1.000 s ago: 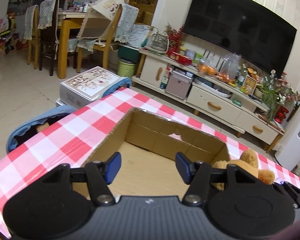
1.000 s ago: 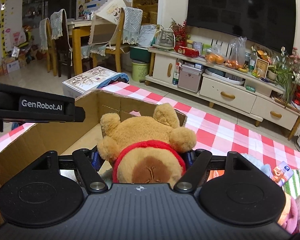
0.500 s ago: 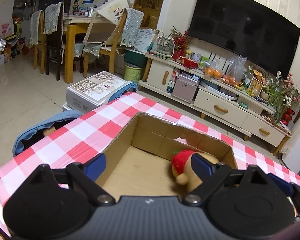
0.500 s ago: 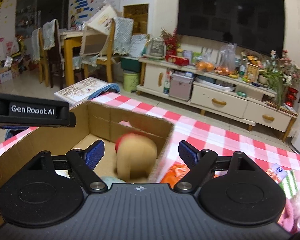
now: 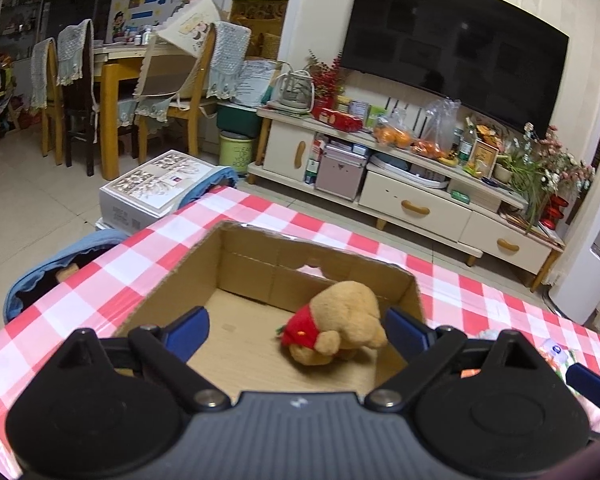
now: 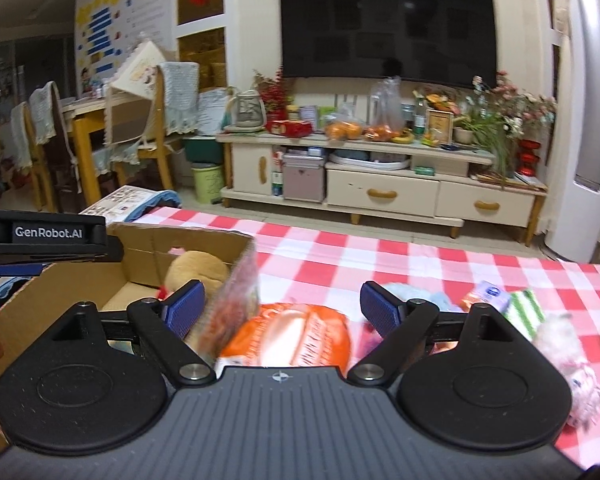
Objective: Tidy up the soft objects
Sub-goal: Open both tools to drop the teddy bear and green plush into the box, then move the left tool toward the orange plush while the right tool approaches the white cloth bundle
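counter (image 6: 380, 248): spread with a red-and-white checked cloth; it carries the cardboard box and, to the right of the box, a loose heap of soft things.
cardboard box (image 5: 260, 268): open-topped landmark, with only one item in it.
teddy bear (image 5: 340, 320): tan plush with a red top, lying on its side on the box floor, near the right wall.
orange packet (image 6: 292, 334): outside the box, just beside its right wall, under the right hand-held gripper (image 6: 278, 308).
left hand-held gripper (image 5: 296, 326): jaws have just been opening, now wide; the bear lies between them untouched.
right hand-held gripper: jaws have just been opening, now at full spread, holding nothing.
step: bear looks delivered; heap not yet sorted.
next: probably lower the right one over a heap item and close gently.
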